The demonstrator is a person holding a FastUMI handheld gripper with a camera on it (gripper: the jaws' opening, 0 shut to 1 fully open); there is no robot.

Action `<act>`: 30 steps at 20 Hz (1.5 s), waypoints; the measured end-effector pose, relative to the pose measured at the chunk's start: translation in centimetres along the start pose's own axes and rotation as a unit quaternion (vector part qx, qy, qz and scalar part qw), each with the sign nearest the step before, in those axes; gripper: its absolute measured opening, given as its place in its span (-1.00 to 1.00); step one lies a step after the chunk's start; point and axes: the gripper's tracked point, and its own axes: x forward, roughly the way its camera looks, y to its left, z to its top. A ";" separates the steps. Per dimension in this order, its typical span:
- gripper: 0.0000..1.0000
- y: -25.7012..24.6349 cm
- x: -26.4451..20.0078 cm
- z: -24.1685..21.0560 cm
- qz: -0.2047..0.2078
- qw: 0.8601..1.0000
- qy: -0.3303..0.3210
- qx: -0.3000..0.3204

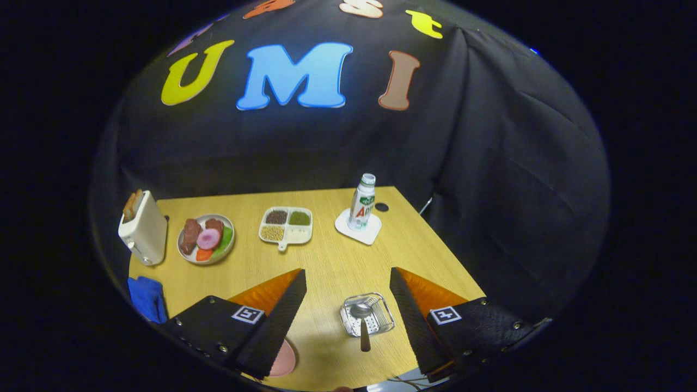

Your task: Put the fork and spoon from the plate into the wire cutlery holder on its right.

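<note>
Hovering high above a light wooden table (337,261), the gripper (348,305) has its two fingers spread wide, holding nothing.

- Square wire cutlery holder (368,314): on the table between the fingers, nearer the right one.
- Spoon with a metal bowl and dark handle (362,321): standing in the holder, handle leaning out toward the camera.
- Pink round plate (284,359): partly hidden behind the left finger, to the left of the holder. Whether a fork lies on it cannot be told.
- White divided tray of grains (286,224): beyond the fingers.
- Round plate of toy meat and vegetables (206,238): left of the tray.
- Cream toaster with toast (143,228): at the far left.
- Blue cloth (147,298): near the toaster.
- White bottle with a green label (362,202): upright on a white coaster (356,227), far right.
</note>
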 end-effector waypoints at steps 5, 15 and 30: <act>0.90 3.0 -2.6 3.8 0.044 0.995 -0.093 0.019; 0.91 13.4 -6.3 3.2 0.144 0.983 -0.110 0.010; 0.91 22.5 -8.0 -5.8 0.209 0.977 0.002 -0.042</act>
